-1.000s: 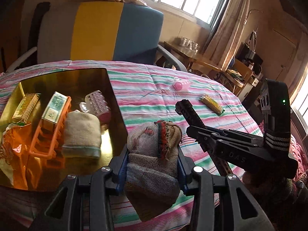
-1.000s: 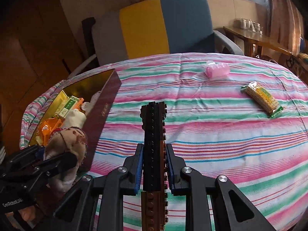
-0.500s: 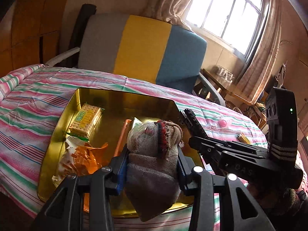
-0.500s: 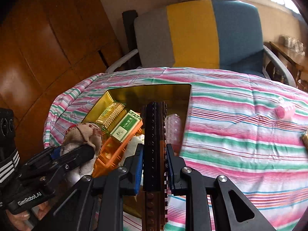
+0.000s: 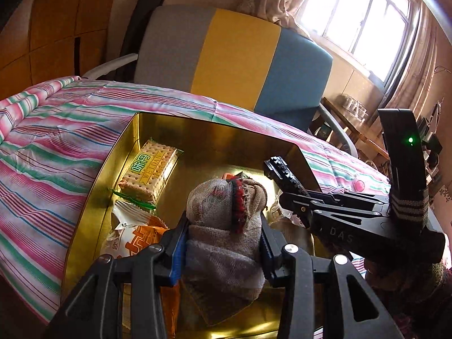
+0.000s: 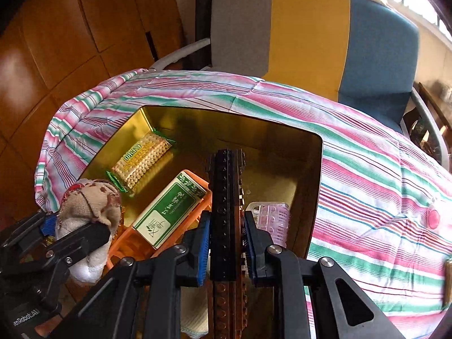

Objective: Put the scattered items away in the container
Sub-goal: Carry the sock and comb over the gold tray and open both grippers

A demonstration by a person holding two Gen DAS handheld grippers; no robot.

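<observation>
A gold tin box (image 5: 93, 186) (image 6: 316, 169) lies on the striped tablecloth. My left gripper (image 5: 223, 243) is shut on a rolled grey and beige sock (image 5: 226, 226) (image 6: 87, 203), held over the tin's near part. My right gripper (image 6: 226, 237) is shut on a long black and brown brick bar (image 6: 226, 192) (image 5: 285, 175), which hangs over the tin's middle. Inside the tin lie a cracker pack (image 5: 149, 166) (image 6: 141, 161), an orange snack bag (image 5: 138, 237), a green tea box (image 6: 169, 209) in an orange basket (image 6: 124, 245), and a pink hair roller (image 6: 271, 220).
A pink roller (image 6: 432, 217) (image 5: 358, 183) lies on the tablecloth (image 6: 367, 197) right of the tin, and a snack pack (image 6: 447, 279) shows at the right edge. A grey, yellow and blue armchair (image 5: 240, 65) stands behind the table. A wooden wall is at the left.
Both grippers swung left from the open tablecloth until they came over the tin, each still holding its item. The tin now fills the middle of both views.
</observation>
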